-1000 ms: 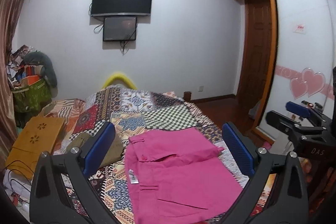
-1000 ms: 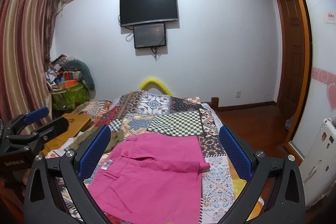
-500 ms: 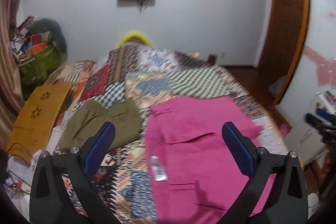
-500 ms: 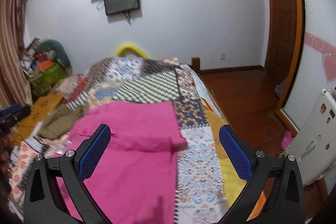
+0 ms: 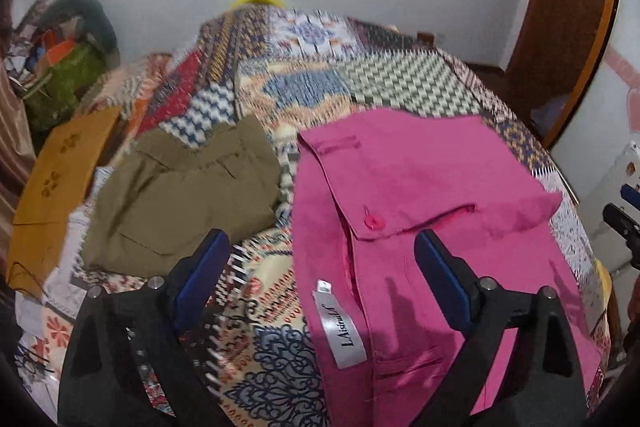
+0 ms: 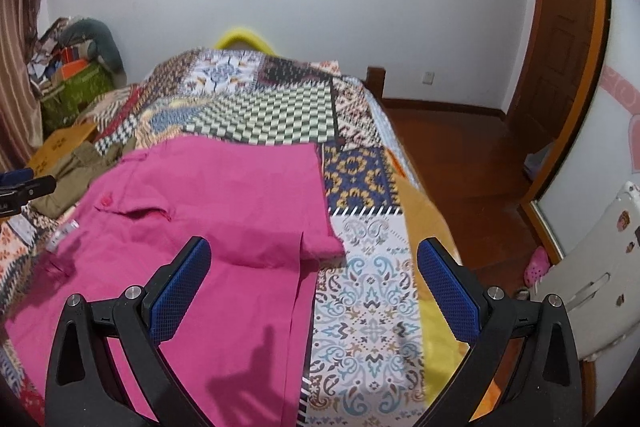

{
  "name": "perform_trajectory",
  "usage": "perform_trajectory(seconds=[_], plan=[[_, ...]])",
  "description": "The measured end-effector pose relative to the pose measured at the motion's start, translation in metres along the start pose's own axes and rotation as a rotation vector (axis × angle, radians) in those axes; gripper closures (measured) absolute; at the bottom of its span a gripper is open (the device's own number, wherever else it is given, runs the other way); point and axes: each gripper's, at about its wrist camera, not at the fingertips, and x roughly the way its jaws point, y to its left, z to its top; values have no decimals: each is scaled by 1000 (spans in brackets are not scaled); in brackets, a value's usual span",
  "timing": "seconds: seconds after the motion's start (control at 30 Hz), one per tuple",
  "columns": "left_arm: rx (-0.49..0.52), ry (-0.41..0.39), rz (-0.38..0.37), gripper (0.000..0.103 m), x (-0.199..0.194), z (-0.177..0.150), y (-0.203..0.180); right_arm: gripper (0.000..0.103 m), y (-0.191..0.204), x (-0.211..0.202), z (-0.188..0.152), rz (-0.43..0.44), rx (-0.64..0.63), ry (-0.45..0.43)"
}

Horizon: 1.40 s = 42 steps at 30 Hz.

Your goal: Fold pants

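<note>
The approach step is in hand. The pink pants are spread on the bed, below and ahead of both tools. The left tool, jaws just narrowed slightly, and the right tool are released and empty. A grasp on the near edge is required next.

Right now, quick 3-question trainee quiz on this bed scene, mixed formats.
1. True or false: the left claw is gripping the pink pants.
2. Which garment lies beside the pink pants on the bedspread? A) olive pants B) a white shirt C) a blue towel
3. Fill in: the pink button sits on a pocket ____.

Key:
1. False. Its jaws are apart, just closing a little, above the fabric.
2. A
3. flap
</note>
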Motion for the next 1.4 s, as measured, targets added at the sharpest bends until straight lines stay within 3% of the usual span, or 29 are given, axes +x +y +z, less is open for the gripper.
perform_trajectory(seconds=[0.2,0.37,0.6,0.73,0.83,0.97,1.07,1.4], plan=[[17,90,-31,23,28,-6,-2,2,-2,26,-9,3,-1,54],[47,125,-100,36,39,-10,-9,14,-3,45,-17,31,0,110],[42,195,-165,57,59,-12,-11,40,-1,69,-25,105,15,176],[29,206,-188,60,63,-13,-9,54,3,82,-28,147,25,206],[42,210,-221,75,64,-13,-11,67,4,90,-29,188,39,231],[85,194,-212,91,63,-14,-18,79,5,92,-28,222,47,232],[113,174,-182,97,60,-13,-20,89,6,92,-30,251,46,244],[98,184,-165,98,64,-13,-8,96,10,93,-34,245,-5,270]])
